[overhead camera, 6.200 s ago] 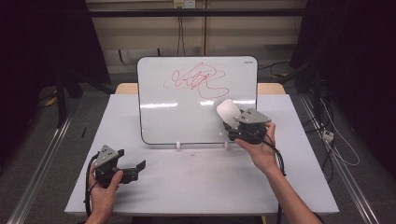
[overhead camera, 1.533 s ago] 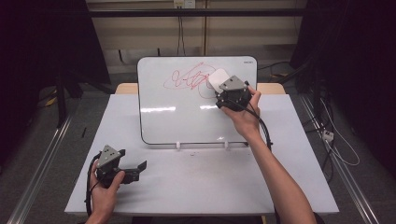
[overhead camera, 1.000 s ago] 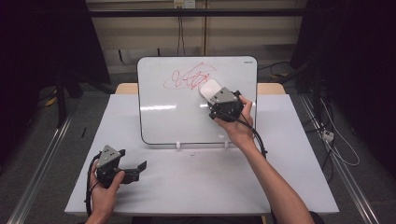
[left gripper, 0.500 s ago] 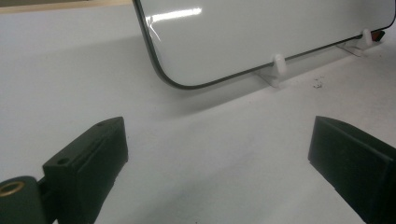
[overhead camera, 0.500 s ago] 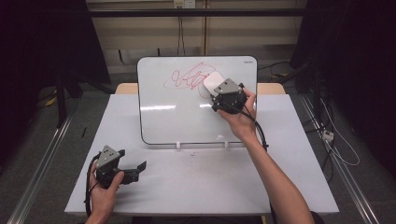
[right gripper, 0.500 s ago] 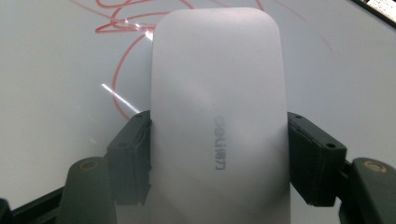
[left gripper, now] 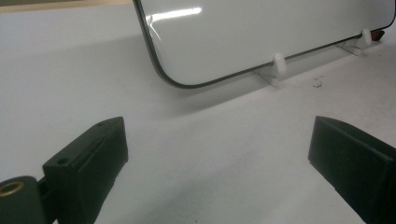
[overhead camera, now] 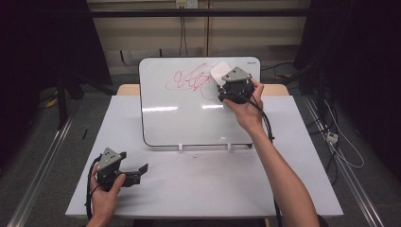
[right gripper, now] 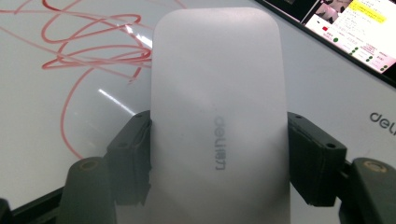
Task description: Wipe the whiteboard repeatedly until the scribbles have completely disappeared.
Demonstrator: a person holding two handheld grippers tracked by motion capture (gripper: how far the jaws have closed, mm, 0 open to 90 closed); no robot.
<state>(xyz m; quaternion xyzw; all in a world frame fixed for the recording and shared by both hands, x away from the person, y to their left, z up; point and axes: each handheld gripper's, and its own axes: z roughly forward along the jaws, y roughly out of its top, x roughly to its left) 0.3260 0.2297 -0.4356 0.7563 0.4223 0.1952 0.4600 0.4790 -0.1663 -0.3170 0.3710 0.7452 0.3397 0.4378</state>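
A whiteboard [overhead camera: 189, 113] stands tilted on the white table, with a red scribble [overhead camera: 189, 80] near its top. My right gripper [overhead camera: 222, 82] is shut on a white eraser [overhead camera: 219, 73] and holds it against the board at the scribble's right end. In the right gripper view the eraser [right gripper: 217, 116] sits clamped between both black jaws, with the red scribble [right gripper: 88, 51] to its left. My left gripper [overhead camera: 142, 170] rests low at the table's front left. Its jaws stand wide apart with only bare table between them, facing the whiteboard's lower corner [left gripper: 187, 79].
The white table [overhead camera: 203, 184] carries the board on two small white feet [overhead camera: 180, 147]. Dark curtains stand at both sides. Cables lie on the floor to the right [overhead camera: 340, 146], and a metal rail [overhead camera: 42, 165] runs along the left.
My right gripper has carried the eraser up and to the right across the board, onto the scribble's right end. The left gripper has stayed in place.
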